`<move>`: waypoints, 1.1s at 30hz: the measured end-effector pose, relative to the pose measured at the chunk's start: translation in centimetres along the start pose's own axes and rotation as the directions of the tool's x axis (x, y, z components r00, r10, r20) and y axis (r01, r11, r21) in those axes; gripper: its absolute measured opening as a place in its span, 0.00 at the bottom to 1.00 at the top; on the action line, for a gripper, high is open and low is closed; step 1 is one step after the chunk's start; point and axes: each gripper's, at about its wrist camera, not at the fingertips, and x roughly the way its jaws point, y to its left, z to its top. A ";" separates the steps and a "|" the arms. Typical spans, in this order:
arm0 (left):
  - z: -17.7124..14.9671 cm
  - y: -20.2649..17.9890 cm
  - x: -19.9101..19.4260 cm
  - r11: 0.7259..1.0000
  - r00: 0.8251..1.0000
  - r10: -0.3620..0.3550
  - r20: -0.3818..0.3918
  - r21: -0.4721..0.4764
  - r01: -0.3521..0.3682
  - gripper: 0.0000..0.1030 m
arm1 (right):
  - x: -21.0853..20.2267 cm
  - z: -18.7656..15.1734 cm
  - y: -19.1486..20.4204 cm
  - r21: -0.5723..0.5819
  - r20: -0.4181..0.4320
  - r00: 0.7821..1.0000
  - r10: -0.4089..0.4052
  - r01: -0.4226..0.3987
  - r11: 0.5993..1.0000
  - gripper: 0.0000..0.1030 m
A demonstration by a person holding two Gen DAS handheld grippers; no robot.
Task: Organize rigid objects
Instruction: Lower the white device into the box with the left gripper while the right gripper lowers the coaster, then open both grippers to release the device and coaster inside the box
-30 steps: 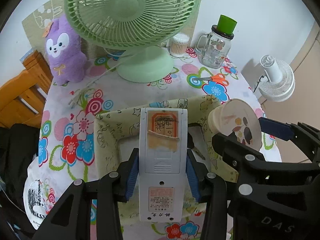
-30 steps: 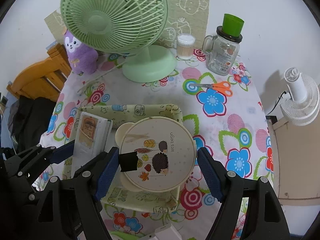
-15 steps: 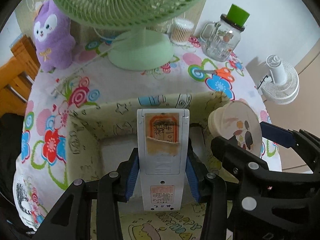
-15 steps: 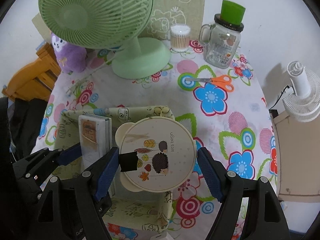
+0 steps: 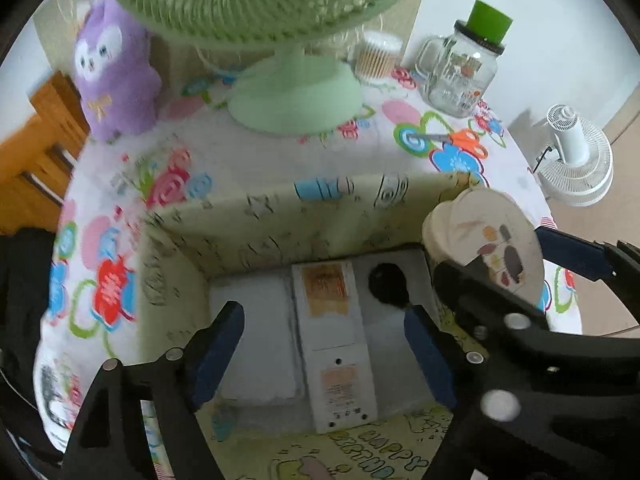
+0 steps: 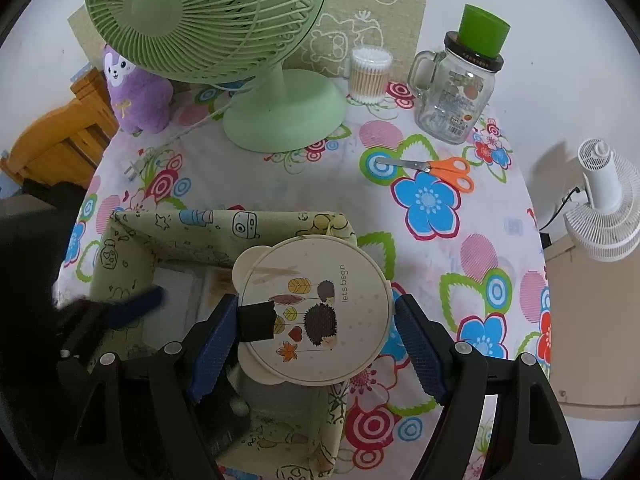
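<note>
A white remote control point(image 5: 334, 344) lies flat on the floor of the pale green fabric box point(image 5: 280, 216), beside a small black round thing point(image 5: 387, 282). My left gripper point(image 5: 320, 344) is open above the remote, its blue pads on either side and clear of it. My right gripper point(image 6: 316, 332) is shut on a round cream lid with a hedgehog picture point(image 6: 316, 312) and holds it over the box's right side point(image 6: 340, 224). The lid also shows in the left wrist view point(image 5: 486, 246).
A green desk fan point(image 6: 248, 60), a purple plush toy point(image 6: 136, 92), a cotton swab tub point(image 6: 370, 74), a glass mug jar with a green lid point(image 6: 460, 92) and orange scissors point(image 6: 436, 168) stand on the flowered tablecloth. A white floor fan point(image 6: 604, 208) stands off the table's right edge.
My left gripper has lowered the remote into the box, opened and let it go. My right gripper still holds the lid, now over the box's right side.
</note>
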 end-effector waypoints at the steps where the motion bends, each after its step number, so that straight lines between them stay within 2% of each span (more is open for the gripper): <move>1: 0.0 0.0 -0.3 1.000 1.000 0.008 0.003 0.004 -0.008 0.84 | 0.0 0.0 0.0 0.001 0.000 1.000 0.001 -0.001 1.000 0.78; 15: -0.9 1.3 -1.0 0.998 0.997 0.064 -0.051 0.003 -0.064 0.91 | -0.2 -0.5 2.0 -0.029 -0.009 1.000 0.027 -0.027 0.999 0.78; 22: -1.5 1.2 -1.3 0.998 0.995 0.068 -0.069 0.018 -0.067 0.91 | -0.3 -1.2 2.3 -0.021 -0.012 1.000 0.004 -0.005 1.000 0.79; 24: -1.6 1.2 -1.5 0.998 0.995 0.064 -0.070 0.018 -0.063 0.92 | -0.3 -1.3 2.3 -0.013 -0.014 1.000 0.011 -0.012 1.000 0.80; 28: -2.0 1.1 -1.9 0.998 0.996 0.064 -0.067 0.027 -0.062 0.92 | -0.3 -1.7 2.1 0.022 -0.030 0.998 0.051 -0.050 0.998 0.90; 33: -2.4 1.0 -2.7 0.998 0.997 0.059 -0.055 0.033 -0.057 0.92 | -1.0 -2.2 2.1 0.038 -0.016 0.999 0.046 -0.045 0.998 0.93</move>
